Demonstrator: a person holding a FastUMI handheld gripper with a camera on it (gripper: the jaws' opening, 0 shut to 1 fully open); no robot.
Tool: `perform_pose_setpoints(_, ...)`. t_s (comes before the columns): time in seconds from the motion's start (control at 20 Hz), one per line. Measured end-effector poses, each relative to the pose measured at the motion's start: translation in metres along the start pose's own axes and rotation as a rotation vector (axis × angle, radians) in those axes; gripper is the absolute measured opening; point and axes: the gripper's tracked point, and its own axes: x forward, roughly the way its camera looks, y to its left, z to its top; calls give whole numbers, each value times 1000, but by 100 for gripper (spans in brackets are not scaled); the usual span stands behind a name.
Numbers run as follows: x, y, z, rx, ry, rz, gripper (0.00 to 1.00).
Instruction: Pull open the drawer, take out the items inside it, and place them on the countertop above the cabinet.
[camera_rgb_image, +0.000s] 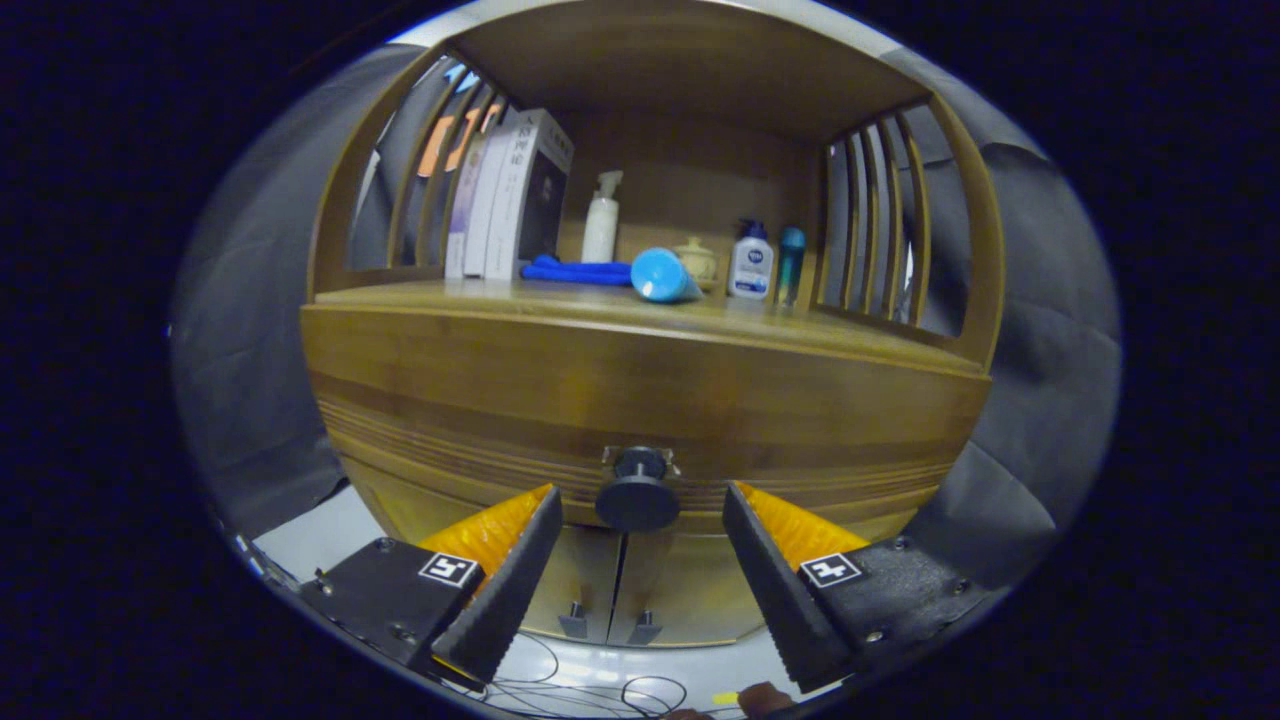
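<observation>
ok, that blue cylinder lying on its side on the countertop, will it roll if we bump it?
Probably. The blue cylinder lies on its side on the countertop, round end facing out, so a nudge could roll it. It looks like smooth plastic, perhaps slippery. The gripper is open, jaws flanking the drawer knob.

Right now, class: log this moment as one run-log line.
phase: approach | gripper: open, fingers either side of drawer knob, not touching | drawer: closed | countertop: holds bottles, books

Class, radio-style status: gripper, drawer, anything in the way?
Gripper open, fingers flanking drawer knob, not touching. Drawer shut. Countertop holds blue cup, blue cloth, bottles, books. Nothing blocking knob.
</observation>
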Motion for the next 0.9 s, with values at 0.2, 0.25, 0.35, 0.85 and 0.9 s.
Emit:
perform_pose_setpoints(0.2, -45, 6, 26, 7, -80, 33, 100)
perform_pose_setpoints(0.25, -57, 8, 31, 14, -95, 48, 100)
perform_pose_setpoints(0.35, -81, 6, 38, 17, -121, 61, 100)
perform_pose_setpoints(0.85, -179, -20, 60, 86, -194, 116, 100)
perform_pose_setpoints(0.9, -187, -23, 62, 95, -205, 116, 100)
